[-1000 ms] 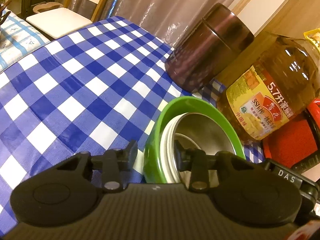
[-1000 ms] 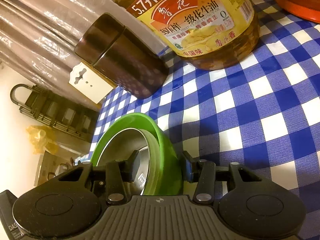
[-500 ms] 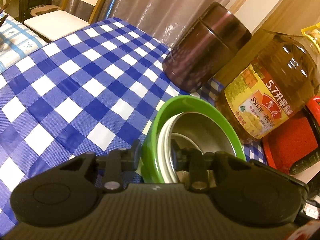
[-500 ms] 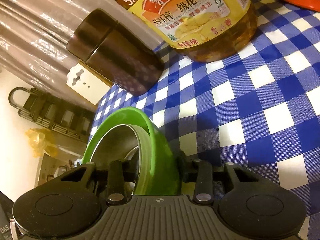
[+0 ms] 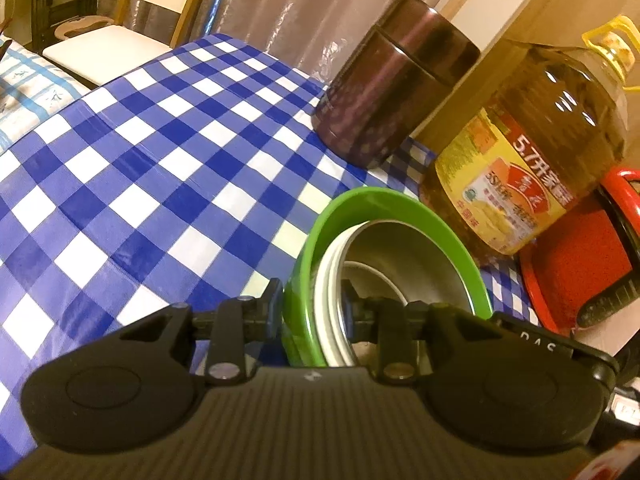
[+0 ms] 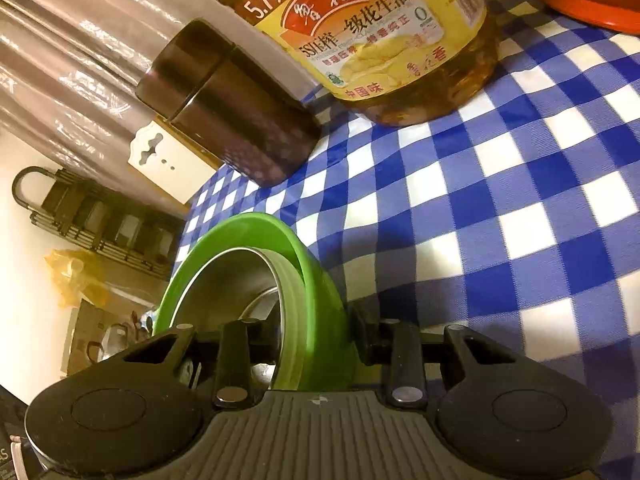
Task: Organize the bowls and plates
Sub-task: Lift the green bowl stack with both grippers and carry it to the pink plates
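Green bowl with steel liner, just in front of the oil bottle: left gripper has just closed across its rim. Uneven lift risks slip

Right view: right gripper closing on the opposite rim; bowl mouth appears upward, axis vertical

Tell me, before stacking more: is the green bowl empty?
No. The green bowl holds a steel bowl nested inside it.
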### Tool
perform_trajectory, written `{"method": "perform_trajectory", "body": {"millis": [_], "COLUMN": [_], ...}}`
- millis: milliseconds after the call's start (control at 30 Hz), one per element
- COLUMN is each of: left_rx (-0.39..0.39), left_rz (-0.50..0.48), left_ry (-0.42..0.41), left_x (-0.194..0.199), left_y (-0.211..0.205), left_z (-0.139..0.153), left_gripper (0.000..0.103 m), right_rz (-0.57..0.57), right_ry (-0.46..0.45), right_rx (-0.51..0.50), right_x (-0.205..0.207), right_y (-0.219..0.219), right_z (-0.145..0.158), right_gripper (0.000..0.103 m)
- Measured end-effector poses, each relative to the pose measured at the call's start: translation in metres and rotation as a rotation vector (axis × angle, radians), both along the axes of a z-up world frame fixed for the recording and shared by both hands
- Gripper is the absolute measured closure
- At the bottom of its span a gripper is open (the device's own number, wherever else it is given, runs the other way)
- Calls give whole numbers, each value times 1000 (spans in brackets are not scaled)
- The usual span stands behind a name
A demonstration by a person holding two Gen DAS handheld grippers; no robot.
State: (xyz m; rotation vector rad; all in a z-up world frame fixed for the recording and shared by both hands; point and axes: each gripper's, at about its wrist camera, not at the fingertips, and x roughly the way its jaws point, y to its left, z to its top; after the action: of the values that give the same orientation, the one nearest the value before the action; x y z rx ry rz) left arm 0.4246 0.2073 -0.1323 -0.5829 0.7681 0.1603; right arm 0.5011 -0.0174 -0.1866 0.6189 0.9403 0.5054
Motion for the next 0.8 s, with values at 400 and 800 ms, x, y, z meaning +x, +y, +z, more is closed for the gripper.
{"method": "perform_trajectory", "body": {"millis": [400,800], "left_rx": [8,5], "left_rz": [-88,-143], "left_ry": [5,10], "left_x": [-40,-121], "left_y": [-43,-90], "left_z": [19,40], "left_gripper": [77,77], "right_rz": [-42,-109], "right_ry": [36,49], "right_rx": [-28,-72], "right_x": [-53,-143], "right_y": [-46,-91], "right_z": [17,53], "right_gripper": [73,73]}}
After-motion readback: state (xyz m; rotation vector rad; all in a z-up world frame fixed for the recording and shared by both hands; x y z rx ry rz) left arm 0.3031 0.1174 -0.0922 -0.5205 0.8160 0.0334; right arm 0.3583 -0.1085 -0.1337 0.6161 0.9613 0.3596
